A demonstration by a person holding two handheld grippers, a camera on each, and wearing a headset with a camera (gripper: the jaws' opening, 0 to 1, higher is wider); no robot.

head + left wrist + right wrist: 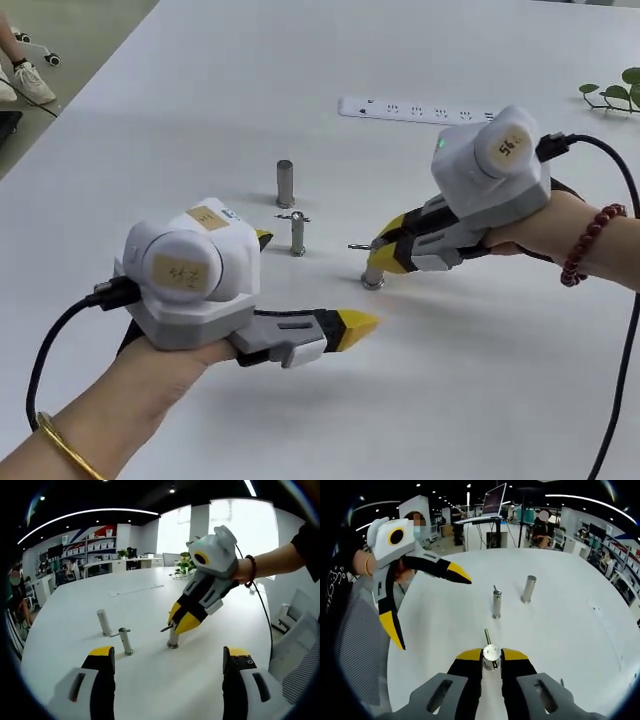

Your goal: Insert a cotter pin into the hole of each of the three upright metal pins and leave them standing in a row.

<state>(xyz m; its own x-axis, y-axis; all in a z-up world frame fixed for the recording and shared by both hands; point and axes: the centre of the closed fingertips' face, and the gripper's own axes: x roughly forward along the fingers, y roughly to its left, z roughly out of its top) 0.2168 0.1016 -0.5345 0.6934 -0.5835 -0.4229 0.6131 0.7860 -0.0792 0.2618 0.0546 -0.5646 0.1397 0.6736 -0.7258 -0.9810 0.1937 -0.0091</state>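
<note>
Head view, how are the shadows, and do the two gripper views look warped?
Head view: even light, soft faint shadow beside the far pin on the white table. Left gripper view: fisheye bends the table edge. Right gripper view: same bending.

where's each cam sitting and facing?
Head view: on the headset, facing forward and down at the table; forearms, left hand-held gripper, right hand-held gripper.
Left gripper view: on the left one, facing along its open jaws toward the pin row; right forearm at right.
Right gripper view: on the right one, facing down jaws closed on the near pin; left forearm at left.
Shared: the pin row.
</note>
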